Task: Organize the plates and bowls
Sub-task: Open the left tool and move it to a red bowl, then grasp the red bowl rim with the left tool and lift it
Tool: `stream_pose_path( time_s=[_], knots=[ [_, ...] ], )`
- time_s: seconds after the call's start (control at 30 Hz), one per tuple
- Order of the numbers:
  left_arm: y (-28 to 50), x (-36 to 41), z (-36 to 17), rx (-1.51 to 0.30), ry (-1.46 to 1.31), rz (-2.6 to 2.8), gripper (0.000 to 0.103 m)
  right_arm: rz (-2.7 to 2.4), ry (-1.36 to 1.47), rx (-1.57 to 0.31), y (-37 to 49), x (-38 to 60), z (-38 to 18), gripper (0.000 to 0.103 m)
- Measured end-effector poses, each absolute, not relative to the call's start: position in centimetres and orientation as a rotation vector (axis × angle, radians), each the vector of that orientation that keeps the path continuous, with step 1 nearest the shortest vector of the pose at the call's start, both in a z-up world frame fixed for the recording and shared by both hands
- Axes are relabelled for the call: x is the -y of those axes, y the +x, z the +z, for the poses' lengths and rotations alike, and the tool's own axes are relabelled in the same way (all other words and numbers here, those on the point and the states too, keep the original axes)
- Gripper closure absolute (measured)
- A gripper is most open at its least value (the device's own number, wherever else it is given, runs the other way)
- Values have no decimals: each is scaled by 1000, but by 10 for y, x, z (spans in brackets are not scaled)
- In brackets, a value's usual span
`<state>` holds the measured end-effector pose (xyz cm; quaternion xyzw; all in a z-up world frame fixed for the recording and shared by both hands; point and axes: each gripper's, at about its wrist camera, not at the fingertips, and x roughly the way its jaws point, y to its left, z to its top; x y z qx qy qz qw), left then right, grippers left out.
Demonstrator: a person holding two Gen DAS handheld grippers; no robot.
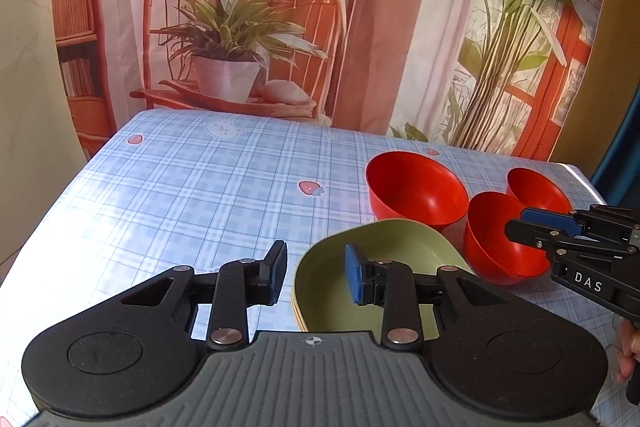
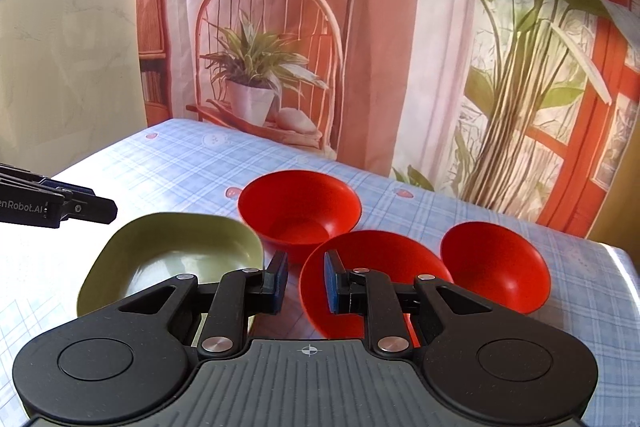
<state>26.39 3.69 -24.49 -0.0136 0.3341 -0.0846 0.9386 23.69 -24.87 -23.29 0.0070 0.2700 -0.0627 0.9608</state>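
Observation:
Three red bowls and a stack of green squarish plates [image 1: 396, 247] stand on the table. In the right wrist view the far bowl [image 2: 300, 207], the near bowl [image 2: 384, 267] and the right bowl [image 2: 496, 267] sit beside the green plates [image 2: 176, 251]. My left gripper [image 1: 316, 273] is open, its jaws straddling the plates' left rim without touching. My right gripper [image 2: 306, 281] is open over the near bowl's left rim; it also shows in the left wrist view [image 1: 520, 223].
The table carries a blue checked cloth [image 1: 180, 187] with strawberry prints. A printed backdrop [image 1: 280, 27] hangs just behind the far edge. The table's right edge [image 2: 624, 267] lies close to the right bowl.

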Motion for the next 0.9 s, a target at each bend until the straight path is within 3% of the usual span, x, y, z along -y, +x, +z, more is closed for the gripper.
stream_pose_path(
  time_s=[0.33, 0.9],
  knots=[
    [307, -9, -228, -669, -63, -206, 70, -136, 29, -550, 272, 287, -226, 85],
    [377, 22, -283, -843, -134, -175, 70, -142, 226, -669, 338, 328, -256, 85]
  ],
)
